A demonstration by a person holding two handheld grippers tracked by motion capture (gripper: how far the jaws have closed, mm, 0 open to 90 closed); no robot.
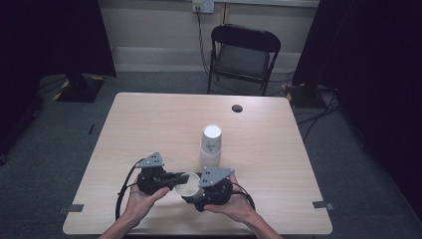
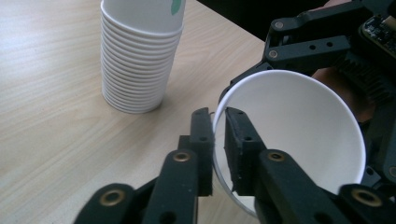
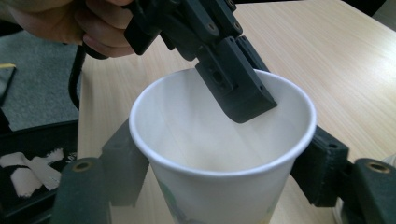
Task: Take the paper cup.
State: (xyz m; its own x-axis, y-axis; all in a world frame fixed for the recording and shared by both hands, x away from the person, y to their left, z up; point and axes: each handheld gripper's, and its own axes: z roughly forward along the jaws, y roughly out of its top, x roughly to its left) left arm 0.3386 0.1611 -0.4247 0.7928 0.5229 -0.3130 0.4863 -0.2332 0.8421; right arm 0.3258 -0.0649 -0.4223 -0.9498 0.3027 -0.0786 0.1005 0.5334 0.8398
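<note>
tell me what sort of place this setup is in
Probably a lab or studio corner arranged for recording, not a home. A bare light wooden table stands on grey carpet, black curtains hang on both sides, and cables run from a wall socket behind a black folding chair.

Both forearms come in low and meet near the desk's front edge, each hand wrapped round its tongs. The left tongs point right, jaws pinched on a cup rim. The right tongs point left, jaws clasping the cup's sides.
</note>
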